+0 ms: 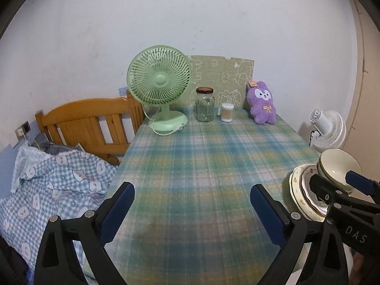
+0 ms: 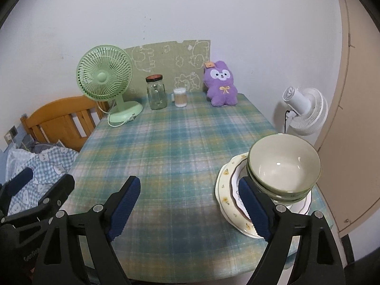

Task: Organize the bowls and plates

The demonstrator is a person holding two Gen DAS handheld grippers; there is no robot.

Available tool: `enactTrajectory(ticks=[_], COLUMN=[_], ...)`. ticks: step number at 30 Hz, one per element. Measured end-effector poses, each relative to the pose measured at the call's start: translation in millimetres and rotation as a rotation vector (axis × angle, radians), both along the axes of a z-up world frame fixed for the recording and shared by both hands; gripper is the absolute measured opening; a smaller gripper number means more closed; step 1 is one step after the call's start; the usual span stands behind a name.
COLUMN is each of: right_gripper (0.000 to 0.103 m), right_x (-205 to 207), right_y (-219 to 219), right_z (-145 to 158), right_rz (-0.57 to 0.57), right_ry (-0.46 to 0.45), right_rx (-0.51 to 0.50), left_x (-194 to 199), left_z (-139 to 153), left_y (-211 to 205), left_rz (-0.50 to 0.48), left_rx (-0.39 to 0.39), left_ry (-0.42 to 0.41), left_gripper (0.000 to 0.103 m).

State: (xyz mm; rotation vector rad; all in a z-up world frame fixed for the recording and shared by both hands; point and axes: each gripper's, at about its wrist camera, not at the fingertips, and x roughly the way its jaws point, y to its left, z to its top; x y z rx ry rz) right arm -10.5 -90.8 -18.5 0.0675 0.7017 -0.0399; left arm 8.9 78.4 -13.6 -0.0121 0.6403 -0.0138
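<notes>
Stacked green bowls (image 2: 285, 166) sit on stacked plates (image 2: 224, 190) at the table's right edge; the top bowl is cream inside. The stack also shows in the left wrist view, bowls (image 1: 337, 166) on plates (image 1: 298, 190). My right gripper (image 2: 192, 206) is open and empty over the plaid cloth, its right finger just left of the stack, apart from it. My left gripper (image 1: 192, 209) is open and empty over the table's near left part. The right gripper (image 1: 337, 185) shows in the left wrist view beside the stack.
Along the table's back stand a green desk fan (image 2: 104, 80), a glass jar (image 2: 156, 92), a cotton swab cup (image 2: 180, 97) and a purple plush (image 2: 220, 85). A white fan (image 2: 306, 109) stands off the right edge. A bed (image 1: 47, 180) with wooden headboard lies left.
</notes>
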Motion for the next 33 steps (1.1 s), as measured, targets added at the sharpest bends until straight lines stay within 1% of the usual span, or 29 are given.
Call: enactTrajectory(ticks=[9,16,33], right_gripper=[0.089,0.089,0.090], right_x=[-19.2,-23.5,-21.7], right_y=[3.0,5.6,-1.2], right_z=[-11.2,-10.1,-4.7], right_rz=[-0.004,-0.007,-0.022], right_ry=[-0.042,-0.052,-0.041], right_rx=[-0.027,-0.037,-0.028], left_x=[-16.5,-21.3,-19.4], left_z=[-12.9,-9.2,-5.6], left_y=[3.6,4.8,3.3], left_rz=[0.005,0.010,-0.002], left_rx=[-0.026,-0.026,-0.019], left_ry=[-0.017,-0.036,-0.031], left_gripper=[0.102,0.102,0.103])
